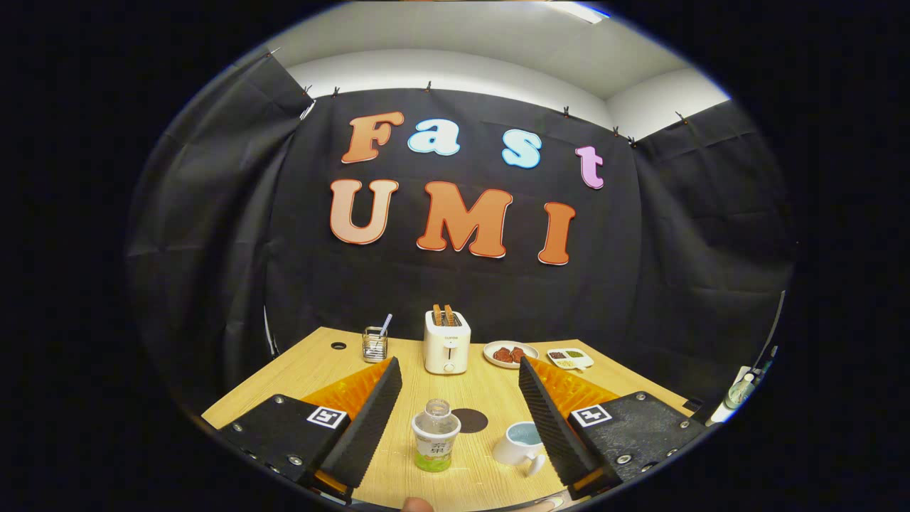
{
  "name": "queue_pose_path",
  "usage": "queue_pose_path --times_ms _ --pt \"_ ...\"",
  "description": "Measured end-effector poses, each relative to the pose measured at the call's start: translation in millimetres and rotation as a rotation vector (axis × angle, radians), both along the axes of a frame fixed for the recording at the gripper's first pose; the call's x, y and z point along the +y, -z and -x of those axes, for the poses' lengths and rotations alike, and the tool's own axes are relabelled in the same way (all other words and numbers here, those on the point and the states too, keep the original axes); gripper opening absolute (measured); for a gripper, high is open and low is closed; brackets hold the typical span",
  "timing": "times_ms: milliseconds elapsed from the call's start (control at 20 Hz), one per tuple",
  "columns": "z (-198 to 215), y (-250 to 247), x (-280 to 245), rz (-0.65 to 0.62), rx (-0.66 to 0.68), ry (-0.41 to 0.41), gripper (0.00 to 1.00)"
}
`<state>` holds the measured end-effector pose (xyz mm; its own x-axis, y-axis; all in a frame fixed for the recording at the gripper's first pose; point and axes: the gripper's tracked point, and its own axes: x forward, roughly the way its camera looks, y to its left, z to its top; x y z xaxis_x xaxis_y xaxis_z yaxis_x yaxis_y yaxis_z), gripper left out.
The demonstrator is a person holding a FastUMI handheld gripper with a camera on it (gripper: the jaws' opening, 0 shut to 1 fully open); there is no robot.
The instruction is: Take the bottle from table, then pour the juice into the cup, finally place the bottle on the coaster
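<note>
Approaching: we hold the gripper (461, 419) spread wide, pinching nothing.
Bottle (435, 436): lower centre, upright and uncapped between the fingers.
Cup (521, 444): just right of it, touching the right finger (551, 419).
Coaster (470, 420): dark disc behind the bottle.
Risk: we think an off-centre squeeze could tip the bottle, spilling juice.
</note>
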<state>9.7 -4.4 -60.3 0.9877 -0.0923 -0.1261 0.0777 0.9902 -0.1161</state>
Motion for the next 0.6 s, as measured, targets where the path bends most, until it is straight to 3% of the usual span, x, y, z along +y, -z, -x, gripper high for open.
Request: queue_pose_path --times_ms 600 --pt "-34.7 113.9 -8.7 -0.1 0.167 0.024 0.99"
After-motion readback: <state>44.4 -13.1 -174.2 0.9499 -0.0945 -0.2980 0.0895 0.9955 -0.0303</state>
